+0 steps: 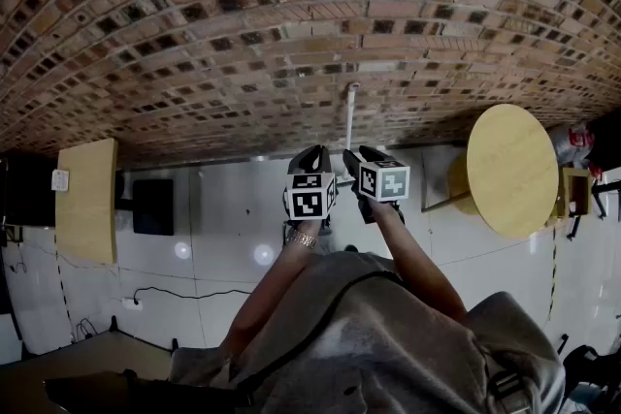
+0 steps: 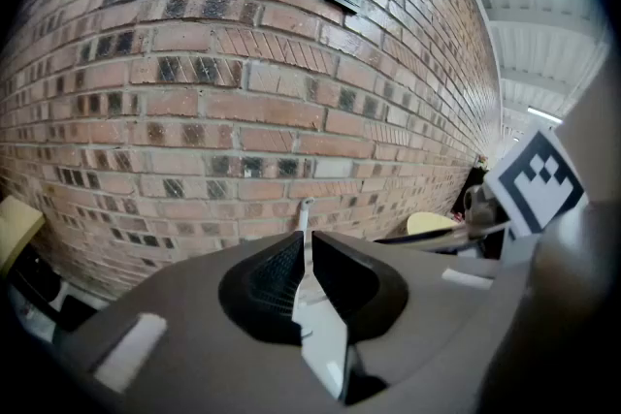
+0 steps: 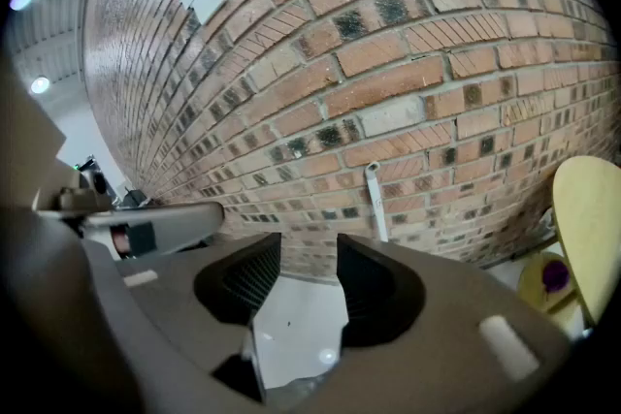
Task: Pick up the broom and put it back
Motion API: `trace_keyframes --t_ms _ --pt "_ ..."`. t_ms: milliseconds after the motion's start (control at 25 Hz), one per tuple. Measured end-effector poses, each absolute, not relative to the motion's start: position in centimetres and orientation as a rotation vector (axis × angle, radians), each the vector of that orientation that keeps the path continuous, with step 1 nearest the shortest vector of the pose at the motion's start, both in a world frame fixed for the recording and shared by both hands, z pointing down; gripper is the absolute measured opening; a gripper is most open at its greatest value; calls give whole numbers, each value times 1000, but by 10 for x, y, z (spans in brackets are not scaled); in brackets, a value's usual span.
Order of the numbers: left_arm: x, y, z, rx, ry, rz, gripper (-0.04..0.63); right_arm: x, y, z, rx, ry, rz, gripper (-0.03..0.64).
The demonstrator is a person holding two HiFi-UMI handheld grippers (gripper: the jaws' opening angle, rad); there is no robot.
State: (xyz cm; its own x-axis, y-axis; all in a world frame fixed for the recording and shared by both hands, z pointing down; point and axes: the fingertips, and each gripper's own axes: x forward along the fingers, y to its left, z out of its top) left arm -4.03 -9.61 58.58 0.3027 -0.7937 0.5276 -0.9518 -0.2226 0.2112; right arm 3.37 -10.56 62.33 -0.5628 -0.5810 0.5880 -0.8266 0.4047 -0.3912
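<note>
Broom (image 1: 349, 116) leans on the brick wall (image 1: 243, 44) at 12 o'clock, head hidden; probably light, stiff and slick, best held mid-handle. Left gripper (image 2: 302, 245) fingers are all but closed on nothing. Right gripper (image 3: 309, 252) fingers are parted and empty.

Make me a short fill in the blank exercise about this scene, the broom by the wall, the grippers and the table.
1. The white broom handle leans against a wall built of ___.
2. The gripper whose fingers stand wide apart is the ___ one.
3. The yellow table beside the wall has a ___ top.

Missing words: brick; right; round
</note>
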Motion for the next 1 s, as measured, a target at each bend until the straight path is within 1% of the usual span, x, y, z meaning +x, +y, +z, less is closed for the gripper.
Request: trace_keyframes --t_ms 160,320,400,520,600,760,800,880,1000 --pt "-66 -129 571 2102 -1548 426 -11 15 -151 657 1227 -2258 934 158" --pt "-75 -146 574 2103 -1515 439 -11 10 -205 689 1260 -2222 960 164" --pt "-78 -147 582 2085 -1483 456 -11 11 -226 711 1253 -2170 910 191" --pt "-87 -147 590 2045 -1468 460 -11 16 -258 750 1219 -2077 817 211" --pt "-96 -148 592 2015 -1480 458 -11 18 -279 770 1210 -2024 829 236" --pt "-108 -146 597 1969 -1508 465 -11 14 -311 793 1205 -1964 871 233" --pt "-112 -145 599 1955 -1515 473 -11 12 -316 797 1201 -1951 872 206" --pt "-120 -142 603 1932 -1530 492 -12 8 -324 802 1207 -1931 863 90" --pt "-125 -146 604 1920 -1550 498 -11 11 -327 799 1208 -1947 818 97"
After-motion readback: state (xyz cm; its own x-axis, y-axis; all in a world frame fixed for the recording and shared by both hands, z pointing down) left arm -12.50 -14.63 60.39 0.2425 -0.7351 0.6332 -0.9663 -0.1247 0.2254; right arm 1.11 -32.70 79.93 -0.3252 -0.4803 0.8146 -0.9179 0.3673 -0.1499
